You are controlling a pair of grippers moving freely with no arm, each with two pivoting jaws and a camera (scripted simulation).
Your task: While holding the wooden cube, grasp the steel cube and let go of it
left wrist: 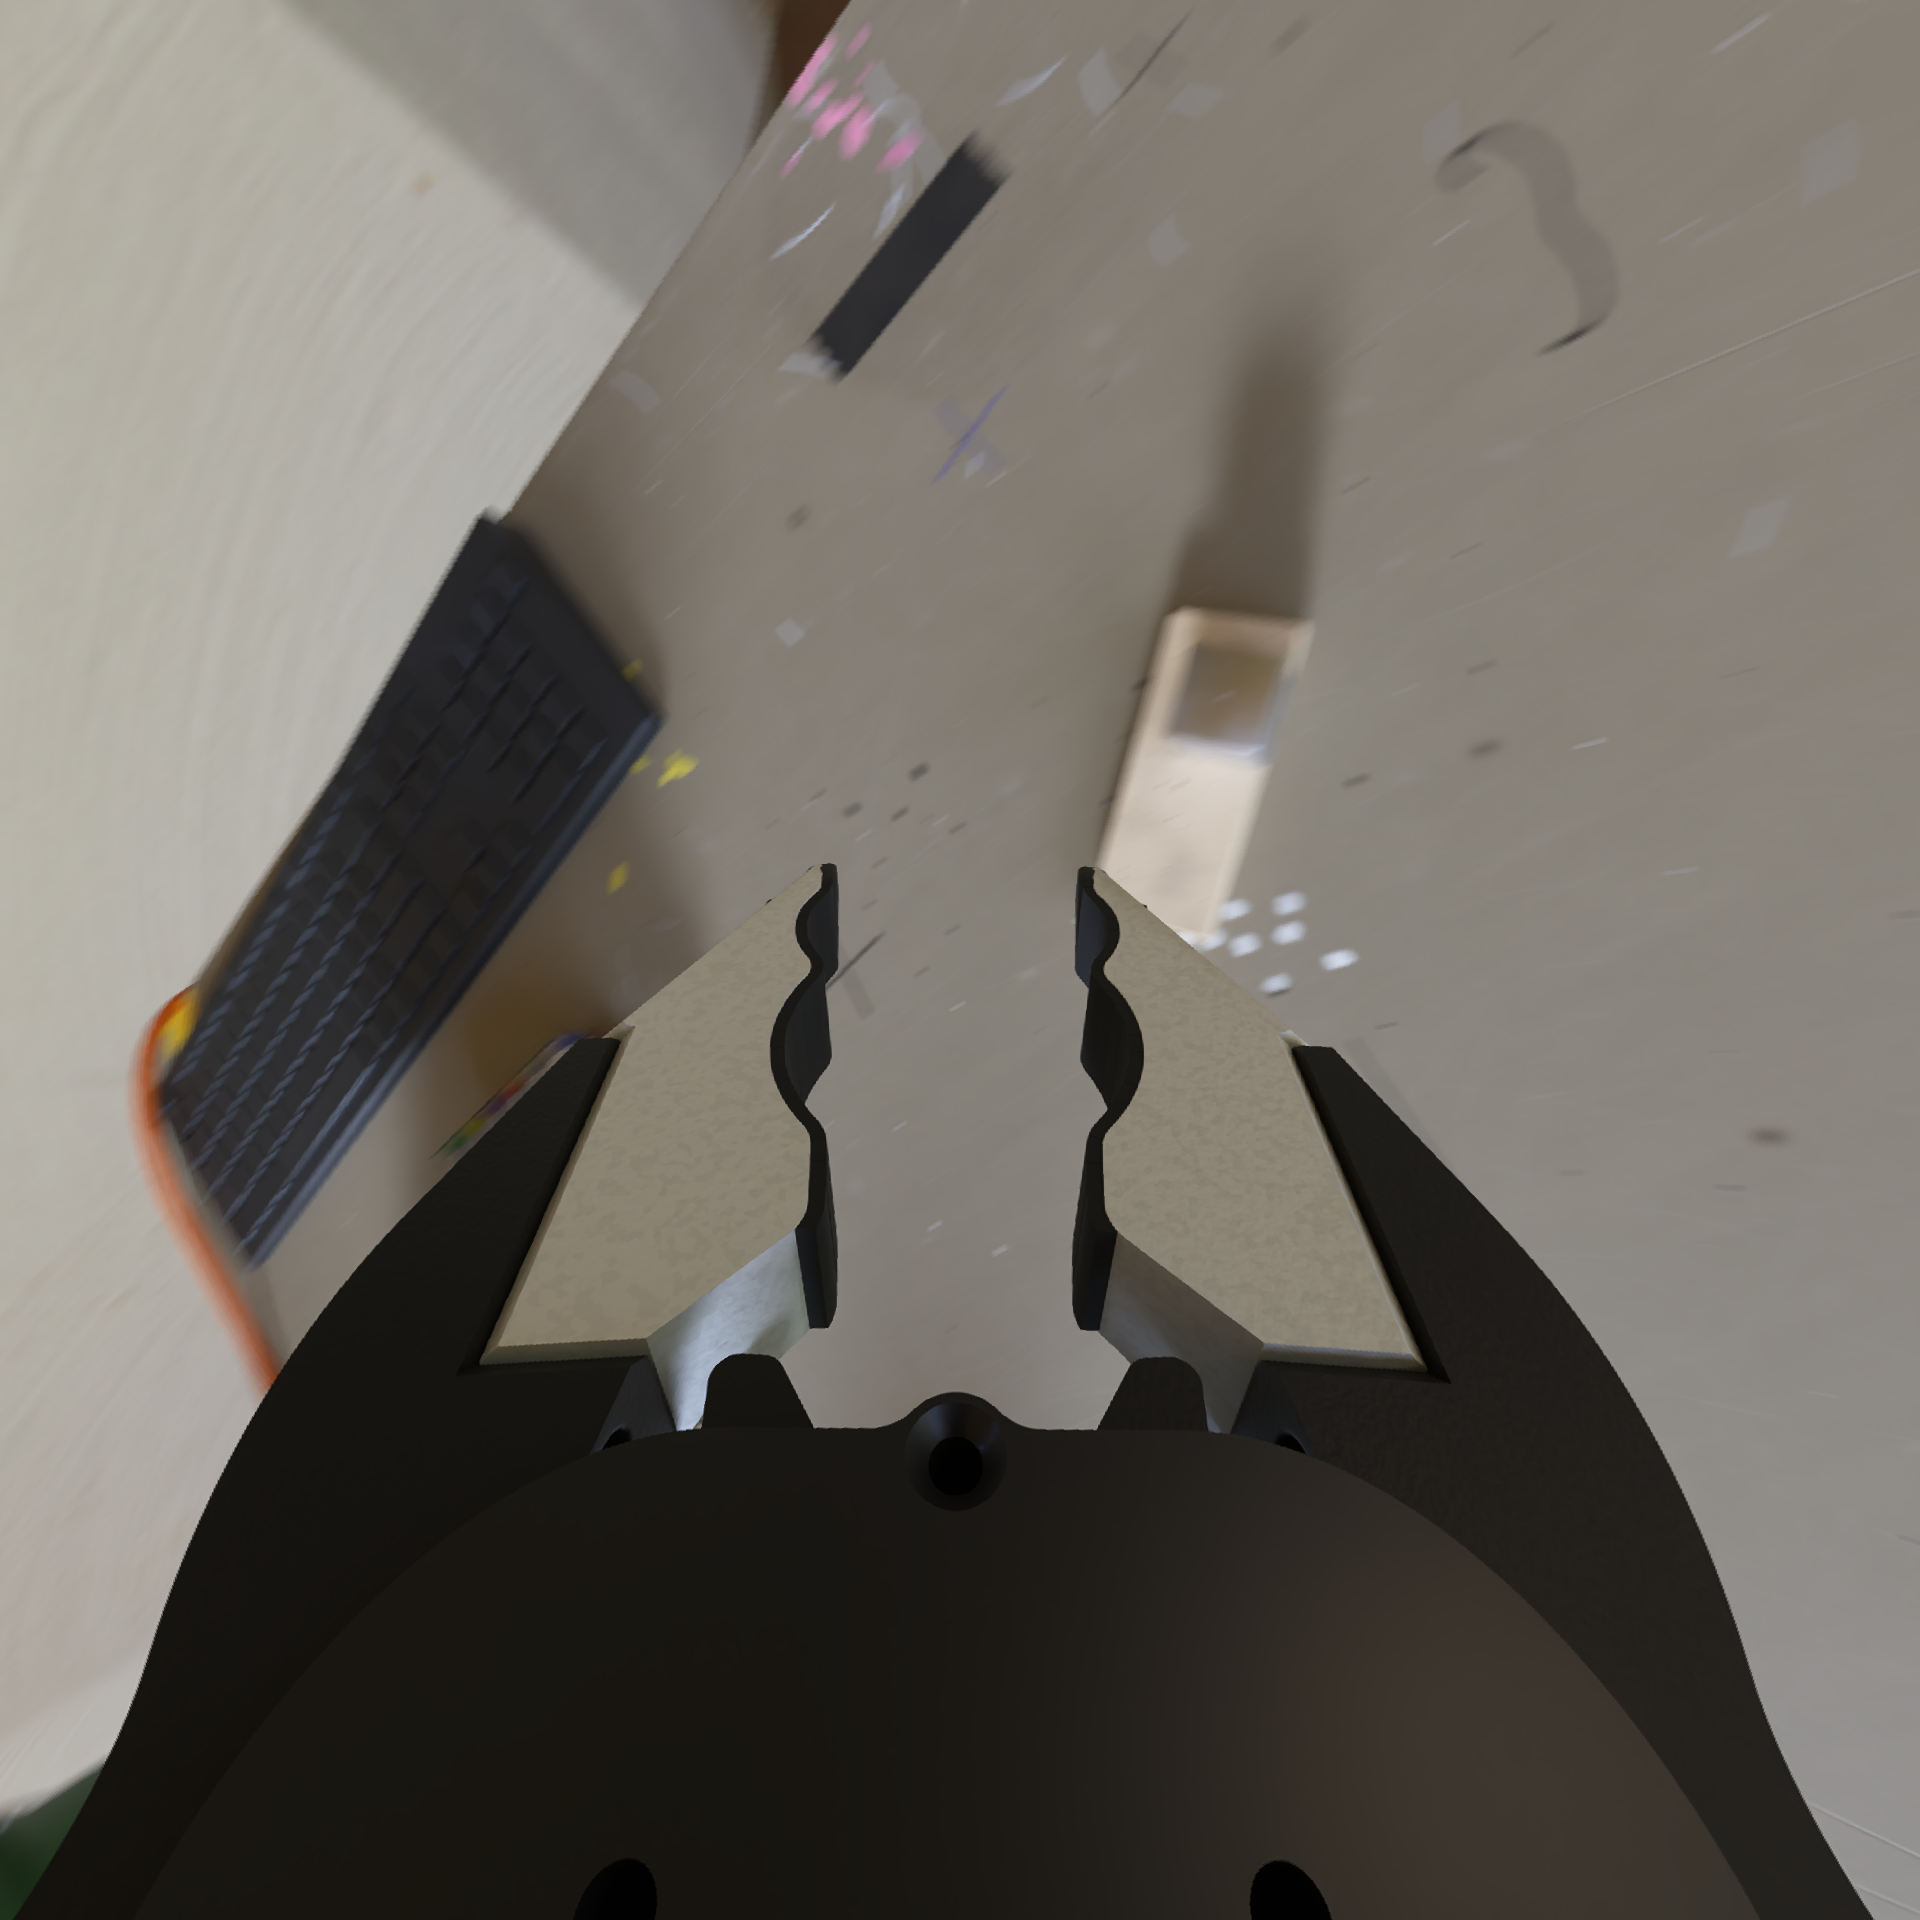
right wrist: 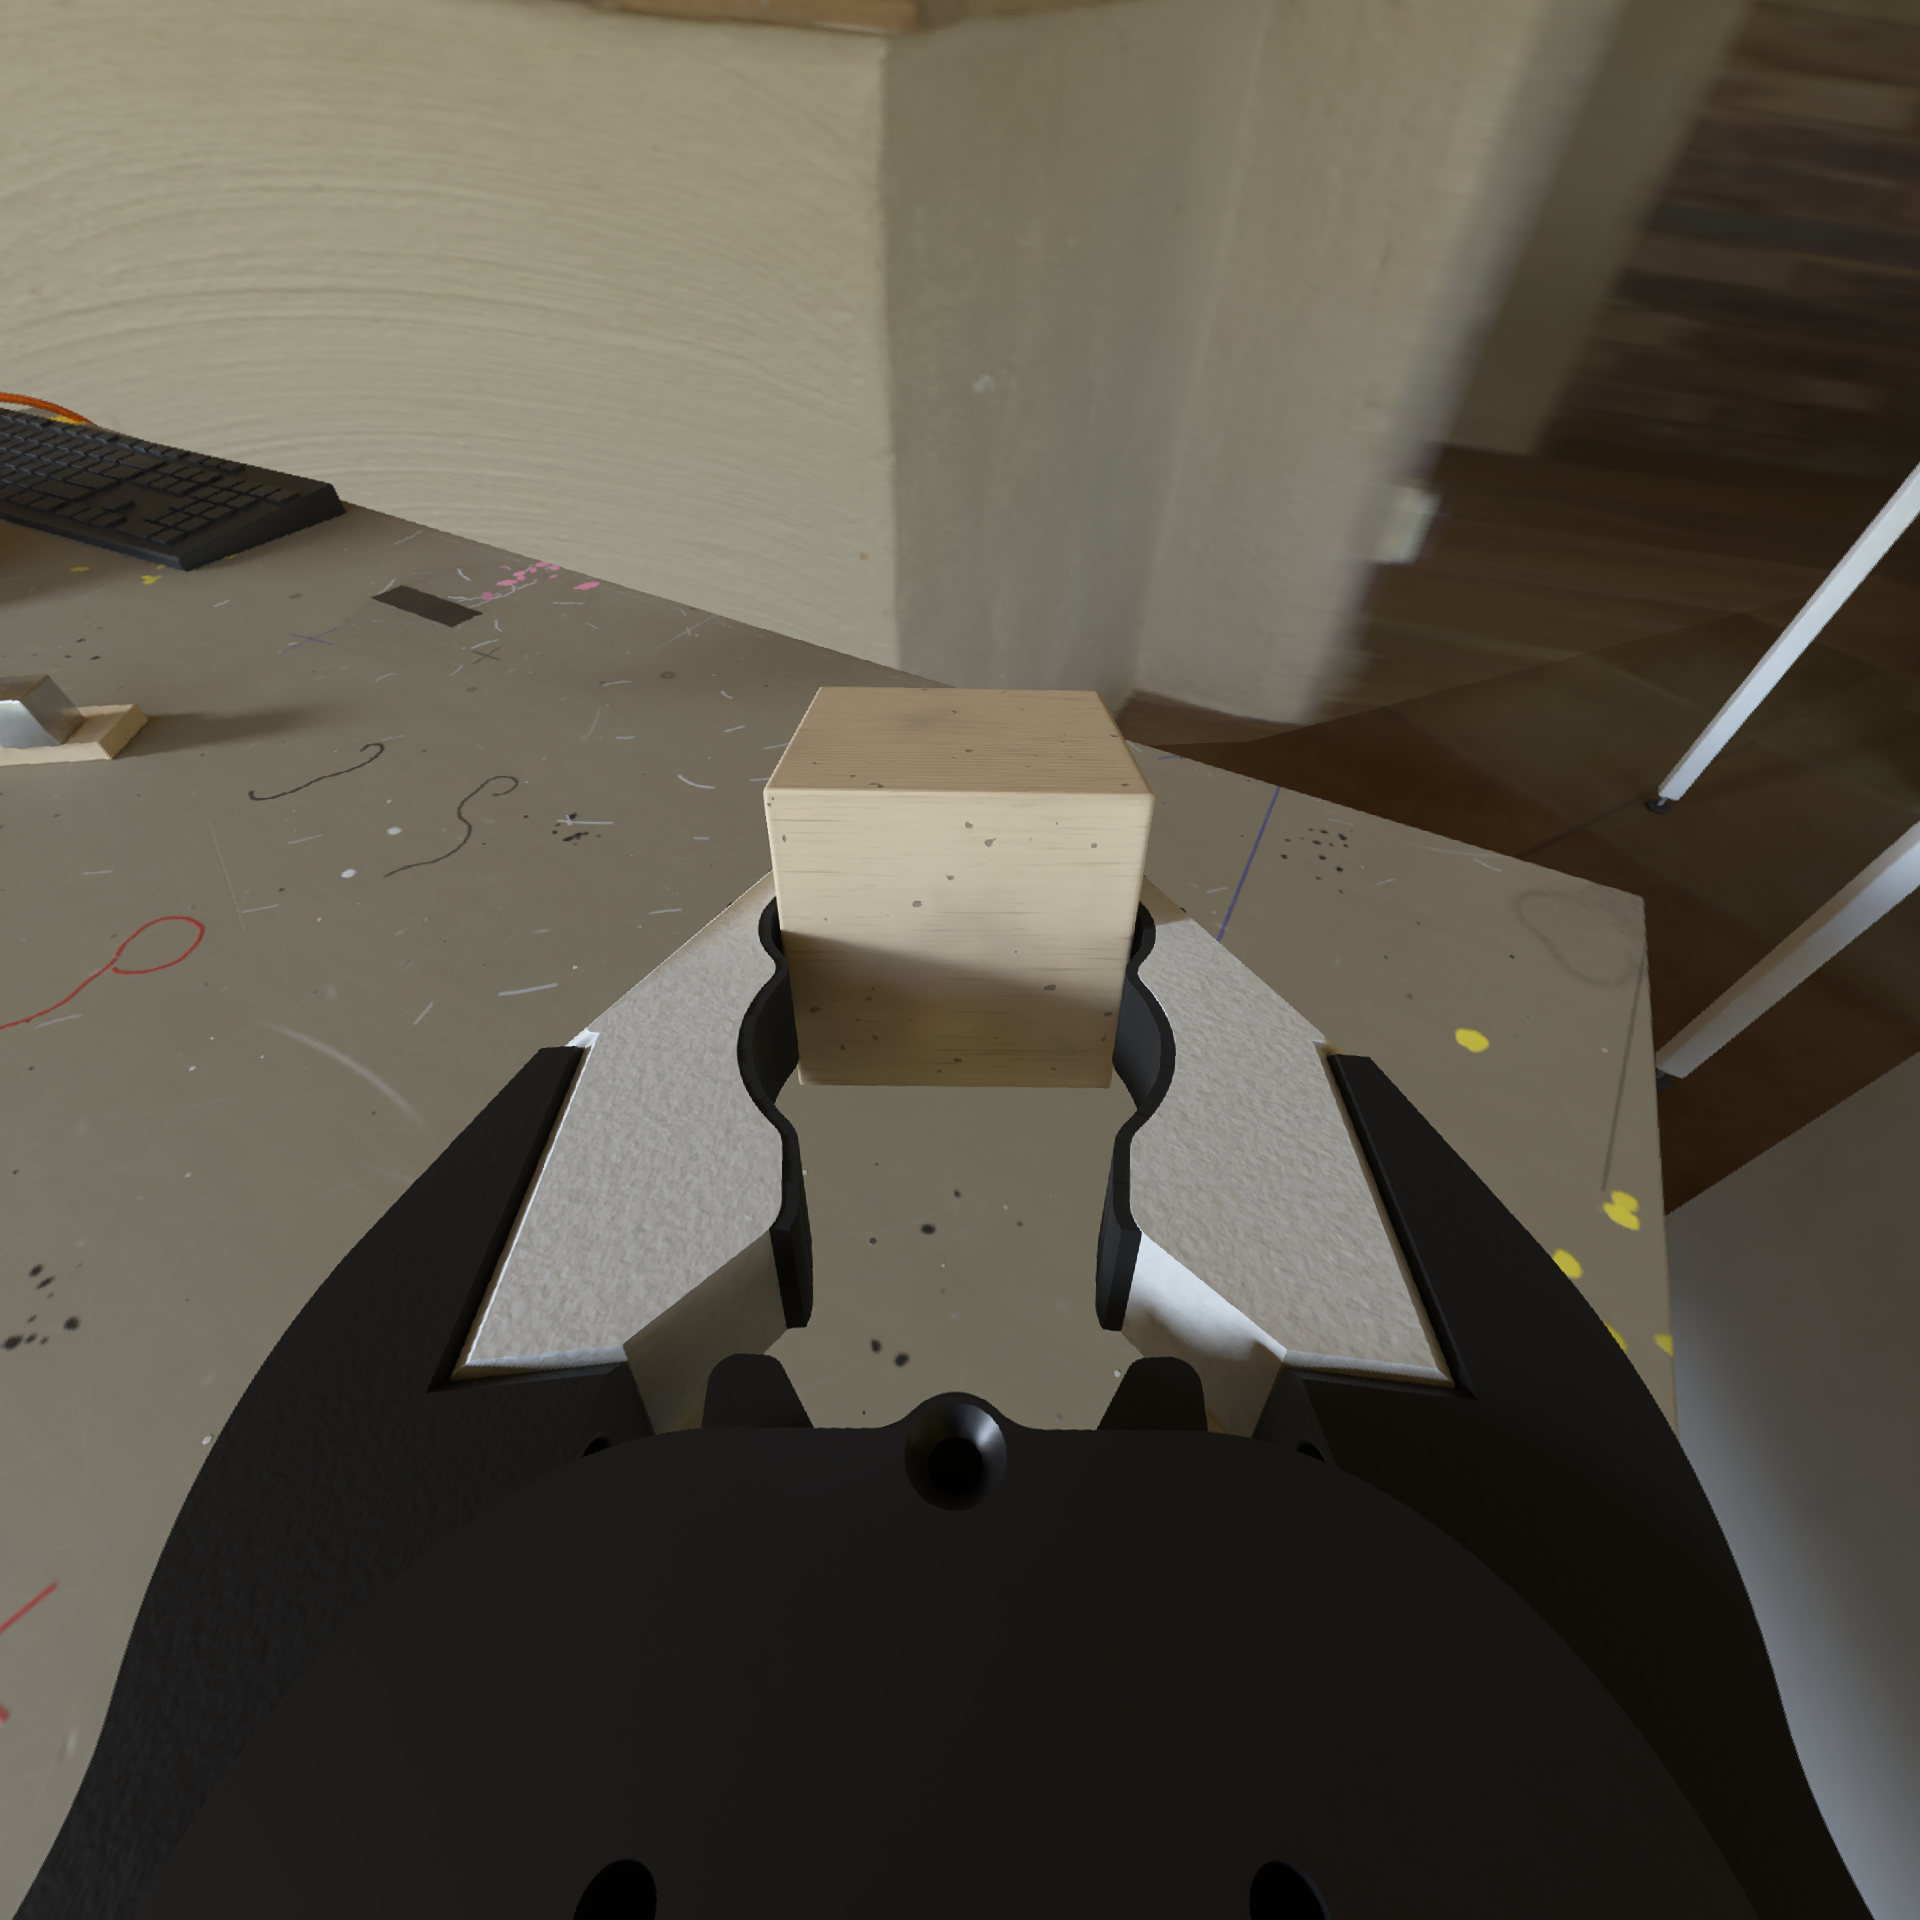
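My right gripper (right wrist: pixel 956 925) is shut on the pale wooden cube (right wrist: pixel 961 831), whose lower half sits between the fingers above the table. The steel cube (left wrist: pixel 1231 686) is a grey shiny block resting on the far end of a pale wooden slab (left wrist: pixel 1179 831). My left gripper (left wrist: pixel 956 883) is open and empty, hovering over the table with the steel cube ahead and to the right of its fingertips. The steel cube also shows at the far left edge of the right wrist view (right wrist: pixel 36 707), well away from the right gripper.
A black keyboard (left wrist: pixel 416 883) lies near the table's left edge with an orange cable (left wrist: pixel 187 1195) beside it. A black flat rectangle (left wrist: pixel 904 260) lies farther off. The speckled grey table (right wrist: pixel 312 1039) ends at an edge on the right, with white legs (right wrist: pixel 1787 644) beyond.
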